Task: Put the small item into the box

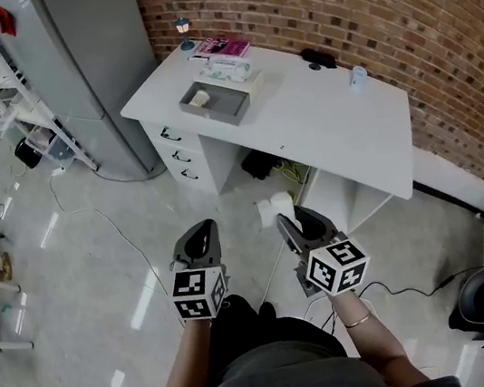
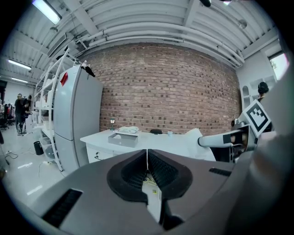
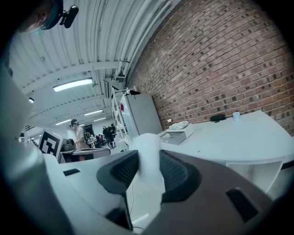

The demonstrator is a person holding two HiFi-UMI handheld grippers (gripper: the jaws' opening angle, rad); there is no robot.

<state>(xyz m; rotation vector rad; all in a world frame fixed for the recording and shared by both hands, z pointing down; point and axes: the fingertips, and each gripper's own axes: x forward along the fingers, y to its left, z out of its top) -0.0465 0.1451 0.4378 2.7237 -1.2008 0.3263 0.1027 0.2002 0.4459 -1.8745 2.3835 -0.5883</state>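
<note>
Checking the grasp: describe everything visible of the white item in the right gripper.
The white item is small, soft-looking and roughly cylindrical with a rounded top. It is clamped between the right gripper's dark ribbed pads, which press its sides. Its top pokes past the jaws. It hangs above the floor, short of the white desk.

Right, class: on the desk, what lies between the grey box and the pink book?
In the head view, a pale soft packet lies between the grey box and the pink book, close behind the box.
</note>
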